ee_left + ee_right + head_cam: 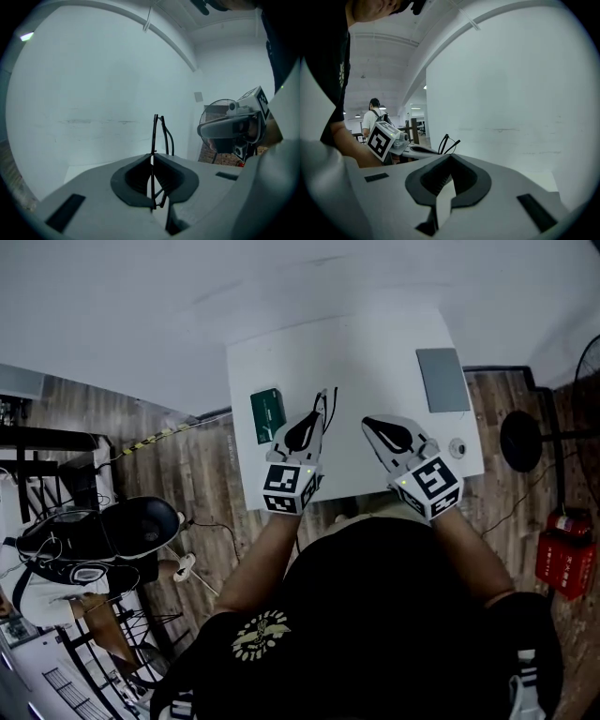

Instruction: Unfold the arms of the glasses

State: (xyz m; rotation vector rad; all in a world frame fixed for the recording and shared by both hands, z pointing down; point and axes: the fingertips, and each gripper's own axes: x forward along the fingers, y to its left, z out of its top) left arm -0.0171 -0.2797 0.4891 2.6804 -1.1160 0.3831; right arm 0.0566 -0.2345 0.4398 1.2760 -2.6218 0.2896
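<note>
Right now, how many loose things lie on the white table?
3: a green box left of the left hand-held gripper, a grey pad at the far right, and a small round object beside the right hand-held gripper. The grippers may hide more.

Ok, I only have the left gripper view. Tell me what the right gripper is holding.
Observer: Nothing. The right gripper has its jaws shut, with nothing between them.
Operator: Now name what lies on the table near my gripper.
Observer: A green box lies on the white table, just left of the left gripper that grips the glasses.
</note>
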